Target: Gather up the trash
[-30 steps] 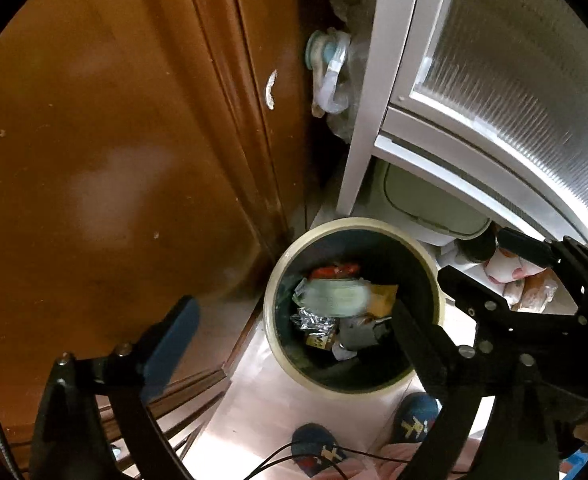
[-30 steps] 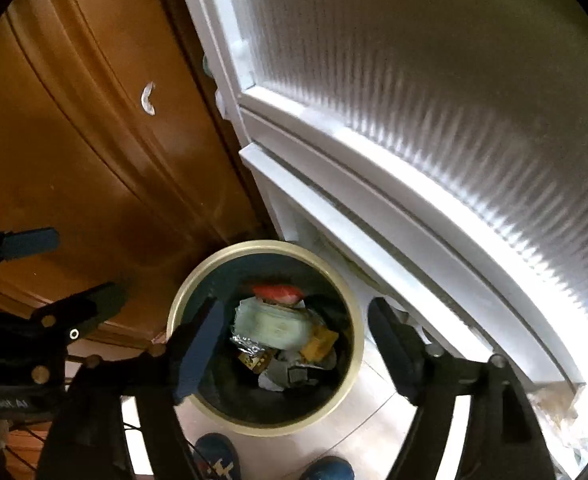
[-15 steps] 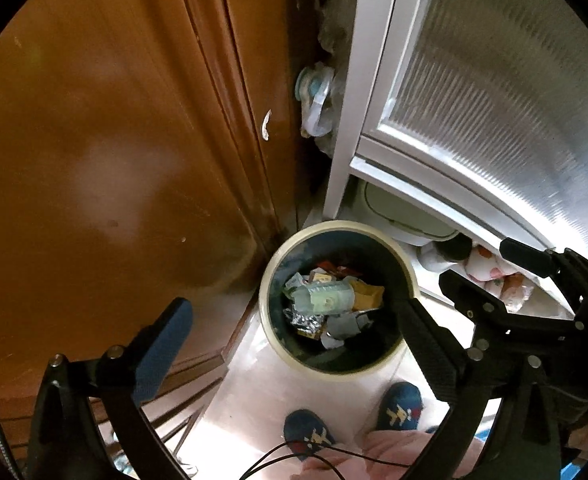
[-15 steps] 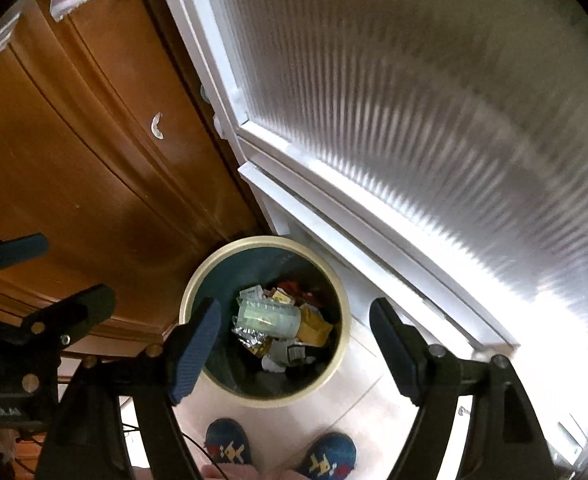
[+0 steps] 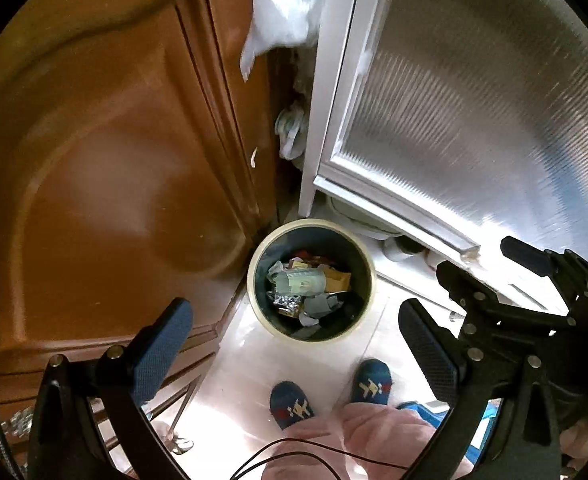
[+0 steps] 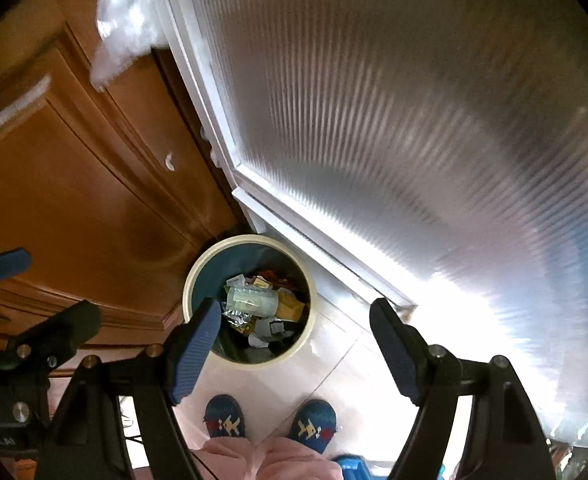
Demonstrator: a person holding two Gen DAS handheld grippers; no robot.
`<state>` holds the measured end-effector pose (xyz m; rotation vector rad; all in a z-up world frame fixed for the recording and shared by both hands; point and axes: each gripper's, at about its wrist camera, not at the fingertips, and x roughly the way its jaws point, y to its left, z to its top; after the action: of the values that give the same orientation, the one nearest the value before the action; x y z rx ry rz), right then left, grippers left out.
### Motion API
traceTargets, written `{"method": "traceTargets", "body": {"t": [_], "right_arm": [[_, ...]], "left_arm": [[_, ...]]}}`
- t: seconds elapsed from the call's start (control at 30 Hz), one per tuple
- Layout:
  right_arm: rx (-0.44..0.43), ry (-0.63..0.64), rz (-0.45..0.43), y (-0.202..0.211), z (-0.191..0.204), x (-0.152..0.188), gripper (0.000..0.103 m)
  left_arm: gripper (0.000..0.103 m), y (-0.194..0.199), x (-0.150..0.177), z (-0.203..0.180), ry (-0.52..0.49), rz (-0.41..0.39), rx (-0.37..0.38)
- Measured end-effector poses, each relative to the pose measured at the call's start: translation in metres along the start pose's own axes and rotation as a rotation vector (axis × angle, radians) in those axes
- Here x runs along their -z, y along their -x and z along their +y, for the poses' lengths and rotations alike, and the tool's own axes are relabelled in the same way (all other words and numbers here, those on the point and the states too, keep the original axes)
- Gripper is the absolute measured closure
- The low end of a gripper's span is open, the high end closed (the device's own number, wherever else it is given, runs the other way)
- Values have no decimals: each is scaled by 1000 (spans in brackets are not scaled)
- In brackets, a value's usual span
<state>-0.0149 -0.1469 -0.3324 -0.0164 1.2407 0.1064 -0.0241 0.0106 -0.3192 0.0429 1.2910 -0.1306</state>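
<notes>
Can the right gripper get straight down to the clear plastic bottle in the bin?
Probably yes. The right gripper is open and empty, and the clear plastic bottle lies on top of the trash in the lidless bin, with nothing between them.

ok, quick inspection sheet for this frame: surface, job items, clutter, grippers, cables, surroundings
Surface: pale glossy tiled floor, glare patches.
Job's things: round cream-rimmed dark bin standing on the floor, part full of mixed trash with a clear plastic container on top.
Clutter: white plastic bag hanging near the corner above the bin.
Grippers: left gripper open, holding nothing; right gripper open, holding nothing; both high above the bin.
Cables: thin black cable along the bottom of the left view.
Surroundings: brown wooden door, white-framed ribbed glass door, person's blue patterned slippers.
</notes>
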Motion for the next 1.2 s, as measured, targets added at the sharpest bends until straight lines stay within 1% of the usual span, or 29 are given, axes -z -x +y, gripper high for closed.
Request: {"method": "traceTargets", "body": {"t": [0.1, 0.13, 0.2, 0.4, 0.6, 0.77, 0.97, 1.1, 1.2], "right_arm": [[9, -8, -8, 26, 1, -4, 25], [11, -8, -9, 28, 3, -5, 26], [24, -5, -10, 44, 5, -8, 25], [46, -14, -26, 95, 7, -17, 26], [58, -9, -53, 139, 8, -28, 25], [44, -17, -73, 178, 8, -38, 26], [34, -15, -120, 217, 9, -50, 26], [23, -32, -165, 245, 7, -58, 25], [16, -53, -215, 270, 5, -65, 26]], "left_arm": [[1, 27, -3, -1, -5, -2, 8], [1, 31, -4, -2, -8, -2, 8], [1, 49, -7, -4, -22, -4, 8], [1, 103, -19, -9, -58, -27, 14], [1, 146, -30, -11, -84, -54, 15], [1, 178, -39, -14, -88, -69, 9], [1, 221, -50, -13, -67, -117, 13], [1, 247, -58, -13, -66, -167, -5], [1, 265, -62, -14, -62, -213, -25]]}}
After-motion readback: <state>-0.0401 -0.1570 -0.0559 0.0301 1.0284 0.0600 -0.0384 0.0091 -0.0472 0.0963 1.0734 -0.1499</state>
